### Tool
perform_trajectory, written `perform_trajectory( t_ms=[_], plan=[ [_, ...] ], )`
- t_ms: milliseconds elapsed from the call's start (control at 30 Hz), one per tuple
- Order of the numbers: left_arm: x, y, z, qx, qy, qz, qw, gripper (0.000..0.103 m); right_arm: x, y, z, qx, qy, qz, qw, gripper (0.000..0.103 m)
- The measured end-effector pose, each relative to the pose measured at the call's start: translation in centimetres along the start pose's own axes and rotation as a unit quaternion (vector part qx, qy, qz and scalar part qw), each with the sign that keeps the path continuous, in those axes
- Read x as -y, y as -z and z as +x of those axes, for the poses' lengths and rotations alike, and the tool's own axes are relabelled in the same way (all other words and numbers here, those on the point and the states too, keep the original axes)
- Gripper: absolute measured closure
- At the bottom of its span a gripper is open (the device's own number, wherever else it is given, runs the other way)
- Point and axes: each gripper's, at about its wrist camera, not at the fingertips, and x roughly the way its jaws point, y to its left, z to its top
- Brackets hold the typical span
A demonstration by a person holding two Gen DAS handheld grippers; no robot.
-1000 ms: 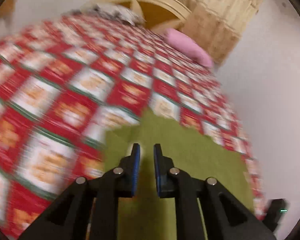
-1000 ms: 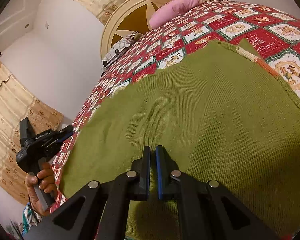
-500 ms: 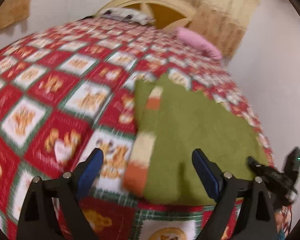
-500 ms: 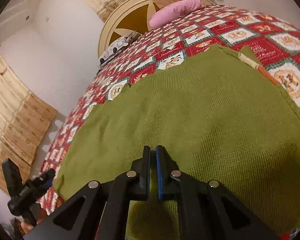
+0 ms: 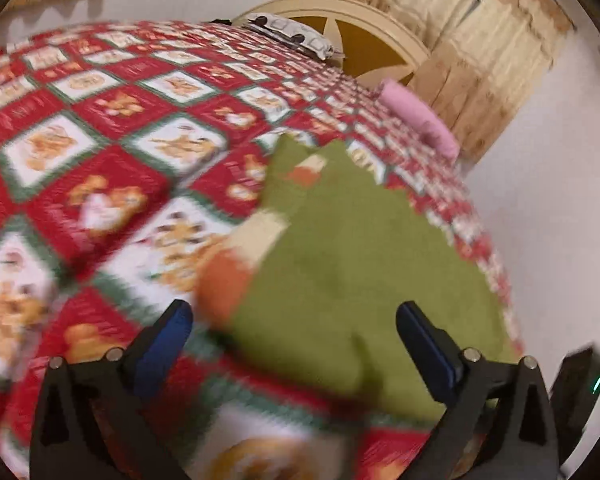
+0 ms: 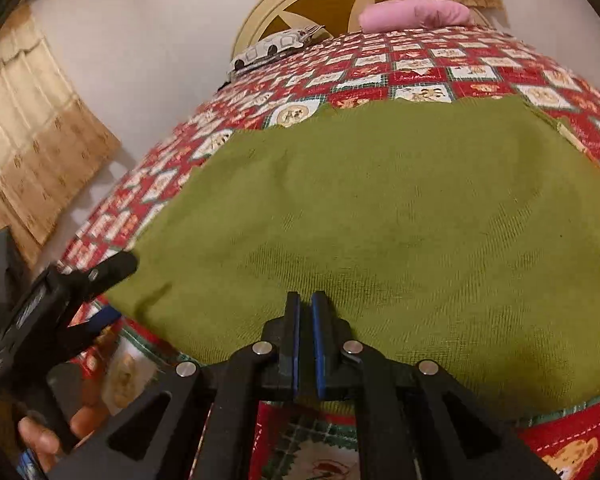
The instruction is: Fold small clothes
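Left claw (image 5: 294,344) opening over green sweater (image 5: 352,264), nothing gripped

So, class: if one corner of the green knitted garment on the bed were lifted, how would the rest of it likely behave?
The green knitted garment would probably droop and fold, not hold its shape: it lies limp, following the patterned bedspread with soft dimples. It likely grips rather than slides, given its coarse knit on cloth. It looks light and thin, so one pinch should lift it.
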Motion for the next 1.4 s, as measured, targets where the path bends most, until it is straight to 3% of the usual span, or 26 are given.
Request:
perform_trajectory(
  t_ms=[33, 200, 300, 467, 567, 633, 700, 767, 800, 900, 1000, 1067, 1167, 1300, 1400],
  plan=[
    [0.3, -0.3, 0.5, 0.000, 0.012, -0.010, 0.9999, 0.019, 0.3, 0.1, 0.0, 0.001, -0.007, 0.007, 1.000, 0.097],
    [0.6, -1.2, 1.9, 0.011, -0.003, -0.050, 0.9987, 0.045, 0.3, 0.2, -0.1, 0.002, -0.008, 0.010, 1.000, 0.097],
    [0.8, -0.7, 1.7, 0.013, -0.013, -0.026, 0.9995, 0.067, -0.3, -0.3, -0.3, 0.002, 0.001, 0.010, 1.000, 0.097],
    [0.5, -0.8, 1.6, 0.012, -0.006, -0.027, 0.9995, 0.065, -0.9, -2.8, -0.3, 0.039, 0.021, 0.027, 0.999, 0.097],
    [0.4, -1.1, 1.8, 0.015, -0.007, -0.032, 0.9994, 0.051, -0.8, -3.7, 2.3, 0.015, 0.031, 0.023, 0.999, 0.097],
    [0.4, -1.4, 2.2, 0.015, -0.010, -0.035, 0.9992, 0.029, -0.9, -3.5, 2.6, 0.018, 0.036, 0.014, 0.999, 0.097],
    [0.3, -1.8, 2.6, 0.020, -0.018, -0.042, 0.9988, 0.029, -1.1, -3.3, 2.4, 0.023, 0.041, 0.007, 0.999, 0.097],
    [0.6, -2.0, 2.9, 0.020, -0.022, -0.035, 0.9989, 0.046, -0.9, -3.1, 2.3, 0.028, 0.034, 0.013, 0.999, 0.097],
    [0.8, -2.0, 3.0, 0.016, -0.021, -0.029, 0.9992, 0.067, -0.6, -3.2, 2.1, 0.028, 0.027, 0.020, 0.999, 0.097],
    [2.1, -2.0, 2.6, 0.026, -0.023, 0.010, 0.9993, 0.072, 0.3, -3.3, 1.2, 0.027, 0.002, 0.044, 0.999, 0.097],
    [4.4, -2.4, 1.9, 0.047, -0.026, 0.064, 0.9965, 0.075, 1.1, -3.3, -0.4, 0.040, 0.015, 0.044, 0.998, 0.097],
    [6.8, -2.5, 1.3, 0.062, -0.014, 0.109, 0.9920, 0.077, 2.4, -2.9, -1.9, 0.046, 0.033, 0.047, 0.997, 0.097],
    [11.7, -1.3, 1.0, 0.075, 0.002, 0.198, 0.9774, 0.079, 5.4, -1.7, -4.1, 0.053, 0.044, 0.079, 0.995, 0.097],
    [17.2, 2.1, 2.2, 0.052, 0.041, 0.289, 0.9549, 0.079, 9.1, -0.3, -5.8, 0.063, 0.005, 0.132, 0.989, 0.097],
    [19.4, 5.3, 4.2, 0.014, 0.037, 0.351, 0.9357, 0.079, 10.4, 0.2, -6.1, 0.060, -0.036, 0.169, 0.983, 0.097]
  ],
)
